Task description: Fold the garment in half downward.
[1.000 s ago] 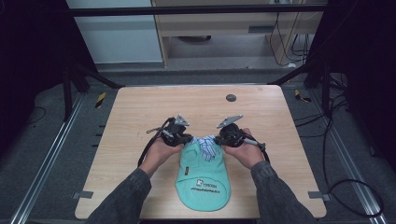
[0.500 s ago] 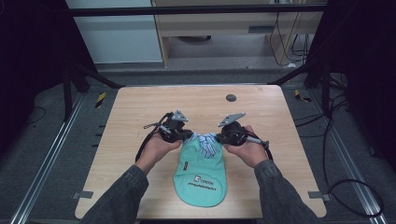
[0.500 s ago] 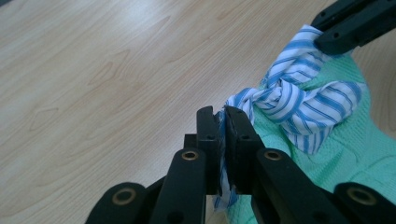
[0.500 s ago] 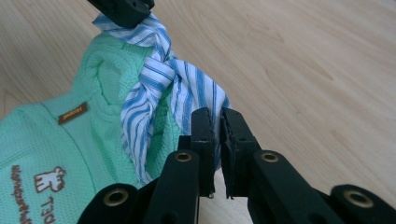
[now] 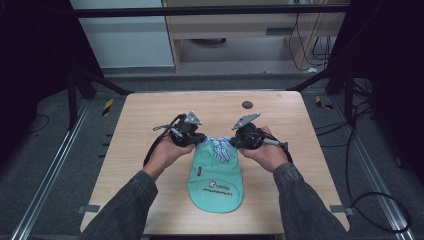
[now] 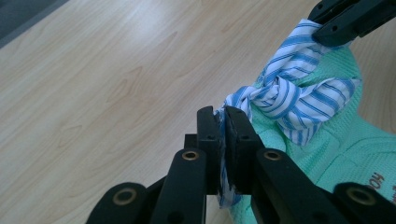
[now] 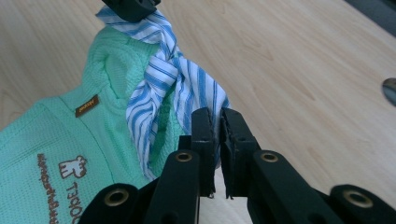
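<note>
Both grippers have come up off the wooden table (image 5: 150, 165) since a second ago, and the small mint-green garment (image 5: 216, 180) has gone with them: its striped blue-and-white collar (image 5: 220, 146) is now raised and bunched between the two hands, while the hem end has slid toward that collar and rests on the tabletop nearer the person. The left gripper (image 6: 223, 126) has its jaws pressed together on one end of the striped collar, cloth pinched between the pads; the right gripper (image 7: 215, 122) is likewise clamped on the other end of the collar. The two grippers sit just either side of the collar, close together, with the garment's printed front facing up. To my eye this is the start of a lift, probably to shake out or reposition the garment; most of it is not yet airborne.
</note>
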`<act>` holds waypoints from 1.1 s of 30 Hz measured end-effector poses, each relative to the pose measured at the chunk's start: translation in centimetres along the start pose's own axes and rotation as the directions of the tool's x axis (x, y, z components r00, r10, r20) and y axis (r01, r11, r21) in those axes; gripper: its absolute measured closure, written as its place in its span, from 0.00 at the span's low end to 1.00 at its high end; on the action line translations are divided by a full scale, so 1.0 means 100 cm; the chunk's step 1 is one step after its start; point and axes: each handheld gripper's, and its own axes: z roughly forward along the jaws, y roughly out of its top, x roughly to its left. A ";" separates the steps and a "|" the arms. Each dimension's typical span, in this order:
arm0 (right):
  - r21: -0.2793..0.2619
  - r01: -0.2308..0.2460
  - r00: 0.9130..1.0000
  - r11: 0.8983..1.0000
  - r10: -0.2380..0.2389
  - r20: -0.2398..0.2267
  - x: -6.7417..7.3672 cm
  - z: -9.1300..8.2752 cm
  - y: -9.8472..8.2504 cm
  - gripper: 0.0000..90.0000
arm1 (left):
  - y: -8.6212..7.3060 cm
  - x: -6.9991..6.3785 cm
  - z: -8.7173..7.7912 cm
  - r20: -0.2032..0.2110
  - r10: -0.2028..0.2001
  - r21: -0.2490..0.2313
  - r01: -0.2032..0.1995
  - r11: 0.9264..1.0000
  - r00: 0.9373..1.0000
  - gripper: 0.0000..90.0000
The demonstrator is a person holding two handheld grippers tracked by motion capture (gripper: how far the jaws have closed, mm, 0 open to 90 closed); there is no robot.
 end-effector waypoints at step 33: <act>-0.024 -0.014 0.998 1.000 0.016 0.064 -0.023 0.002 0.016 0.94 | 0.024 0.012 0.006 -0.062 0.014 -0.021 -0.016 1.000 0.998 0.95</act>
